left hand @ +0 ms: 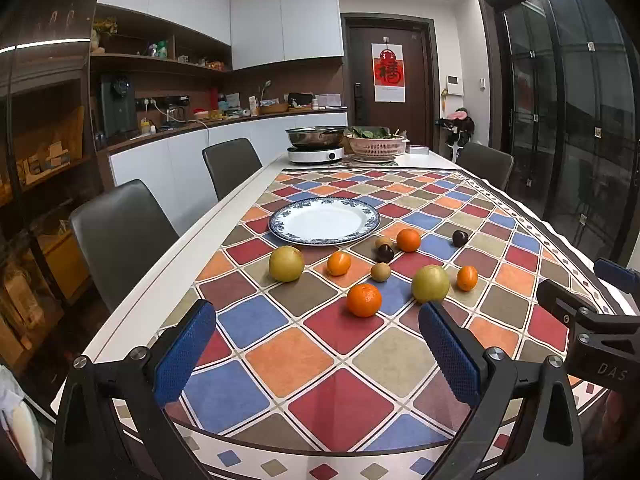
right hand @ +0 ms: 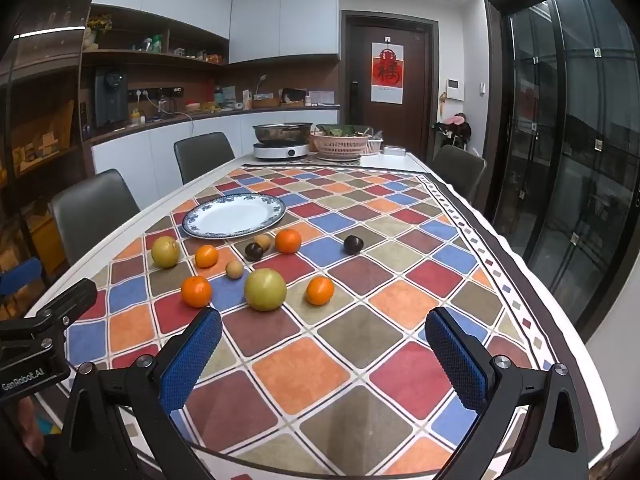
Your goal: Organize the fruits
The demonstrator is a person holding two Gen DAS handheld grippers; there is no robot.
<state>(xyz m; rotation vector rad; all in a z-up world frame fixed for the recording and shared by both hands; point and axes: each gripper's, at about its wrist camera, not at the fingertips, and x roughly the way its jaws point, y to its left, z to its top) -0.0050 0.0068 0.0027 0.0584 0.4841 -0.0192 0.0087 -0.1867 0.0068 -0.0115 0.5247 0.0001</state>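
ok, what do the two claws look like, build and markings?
Both match: black angular plastic frames with silver round bolts, each finger faced with a blue dimpled pad. The left claw and right claw each show in the other's view too: white "GenRobot.AI" lettering on the left body, "DAS" on the right.

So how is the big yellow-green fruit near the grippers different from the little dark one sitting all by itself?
The yellow-green fruit is much bigger than the dark fruit. Its skin is pale yellow-green, while the dark fruit looks almost black. The yellow-green fruit has oranges close on both sides; the dark fruit sits alone, farther back on the tablecloth. Both are roundish, both rest on the cloth, and neither is on the plate yet.
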